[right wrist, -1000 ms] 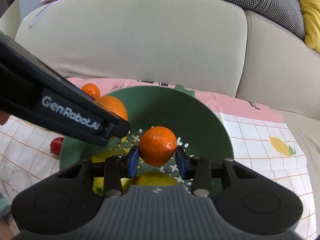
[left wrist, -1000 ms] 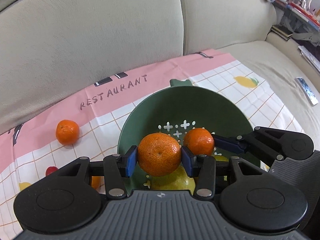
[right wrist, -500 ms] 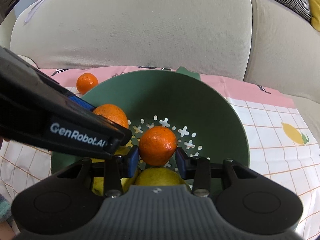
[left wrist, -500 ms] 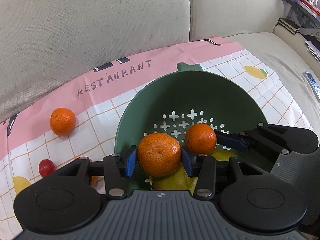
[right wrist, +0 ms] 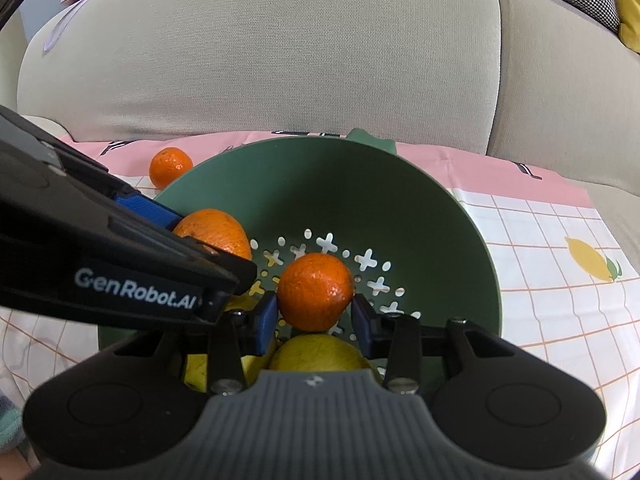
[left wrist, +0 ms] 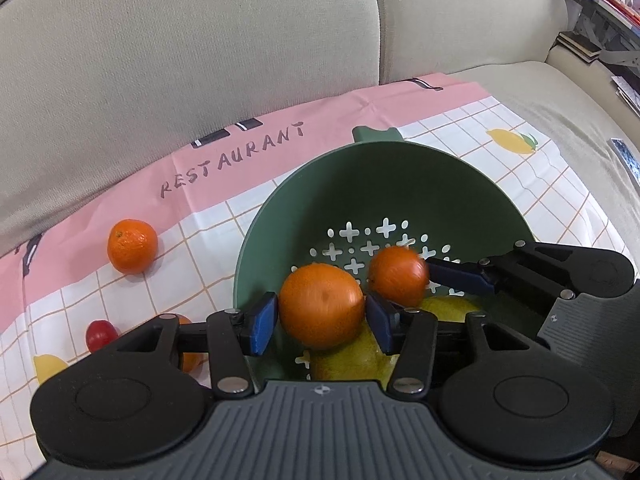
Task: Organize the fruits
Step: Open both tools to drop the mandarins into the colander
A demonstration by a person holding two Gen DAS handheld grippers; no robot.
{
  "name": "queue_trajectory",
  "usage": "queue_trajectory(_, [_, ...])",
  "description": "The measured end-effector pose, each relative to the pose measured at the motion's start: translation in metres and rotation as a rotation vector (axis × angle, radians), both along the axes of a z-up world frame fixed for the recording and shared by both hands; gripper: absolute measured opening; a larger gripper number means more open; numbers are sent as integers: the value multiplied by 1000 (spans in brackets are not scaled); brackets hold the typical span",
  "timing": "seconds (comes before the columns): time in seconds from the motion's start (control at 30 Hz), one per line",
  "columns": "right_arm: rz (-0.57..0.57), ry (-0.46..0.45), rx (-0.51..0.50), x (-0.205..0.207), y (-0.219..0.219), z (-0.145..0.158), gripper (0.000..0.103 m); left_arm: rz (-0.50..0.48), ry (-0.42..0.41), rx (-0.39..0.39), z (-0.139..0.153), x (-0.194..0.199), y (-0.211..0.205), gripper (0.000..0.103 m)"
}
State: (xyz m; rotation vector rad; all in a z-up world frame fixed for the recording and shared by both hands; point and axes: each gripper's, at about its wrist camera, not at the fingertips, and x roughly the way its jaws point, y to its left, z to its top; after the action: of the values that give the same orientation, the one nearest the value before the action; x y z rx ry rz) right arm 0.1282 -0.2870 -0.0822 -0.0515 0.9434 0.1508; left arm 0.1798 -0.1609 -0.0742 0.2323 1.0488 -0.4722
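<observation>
A green colander bowl (left wrist: 400, 184) stands on a pink checked cloth (left wrist: 240, 152) on a sofa seat. My left gripper (left wrist: 322, 314) is shut on a large orange (left wrist: 320, 304) held over the bowl's near left part. My right gripper (right wrist: 314, 314) is shut on a smaller orange (right wrist: 316, 290) over the bowl's (right wrist: 360, 200) middle; this orange also shows in the left wrist view (left wrist: 396, 276). Yellow-green fruit (right wrist: 320, 352) lies in the bowl under both grippers. The left gripper's orange (right wrist: 216, 234) shows in the right wrist view.
A loose orange (left wrist: 132, 246) lies on the cloth left of the bowl. A small red fruit (left wrist: 100, 334) and another orange (left wrist: 190, 356), partly hidden by my left gripper, lie nearer. The sofa backrest (left wrist: 200, 60) rises behind. Books and clutter (left wrist: 592, 40) sit far right.
Both grippers have moved down and forward over the bowl with their oranges still held. The bowl looks larger and closer in both views.
</observation>
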Motion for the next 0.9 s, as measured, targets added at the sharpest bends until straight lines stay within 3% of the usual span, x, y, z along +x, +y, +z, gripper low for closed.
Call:
queue_trajectory(0.07, [1, -9, 4, -1, 0, 1, 38, -4, -7, -3, 2, -1, 1, 65])
queue_trajectory(0.33, [-12, -39, 11, -7, -1, 7, 44, 6, -42, -26, 19, -8, 4, 65])
queue_trajectory(0.6, [17, -164, -37, -28, 12, 26, 66, 21, -148, -7, 48, -30, 16, 65])
queue_trajectory(0.9, [33, -233, 2, -52, 23, 52, 70, 27, -235, 17, 79, -55, 44, 65])
